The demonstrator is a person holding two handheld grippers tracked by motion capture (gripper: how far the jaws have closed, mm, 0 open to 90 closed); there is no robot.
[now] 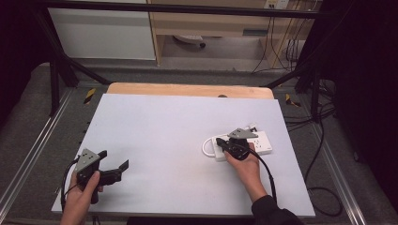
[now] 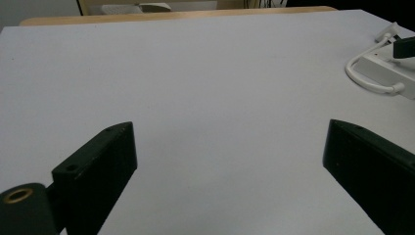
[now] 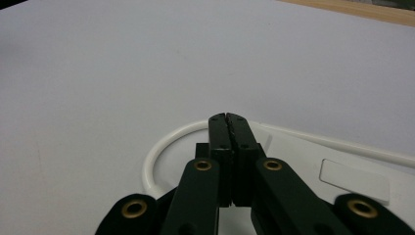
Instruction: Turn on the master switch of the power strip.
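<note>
A white power strip (image 1: 260, 143) lies on the right part of the white table sheet (image 1: 178, 131), and its white cable (image 1: 206, 146) curls in a loop off its left end. My right gripper (image 1: 219, 141) hovers over that left end. In the right gripper view its jaws (image 3: 228, 117) are pressed together with nothing between them, above the power strip (image 3: 313, 161) and the cable loop (image 3: 156, 152). My left gripper (image 1: 115, 159) is held near the front left corner, jaws wide apart over bare sheet (image 2: 230, 134). The power strip (image 2: 391, 68) shows far to its right.
A wooden tabletop edge (image 1: 187, 89) sticks out behind the sheet. Black frame bars (image 1: 56, 61) stand at the back corners. Loose black cables (image 1: 324, 140) lie on the floor to the right. A pale cabinet (image 1: 103, 33) stands beyond the table.
</note>
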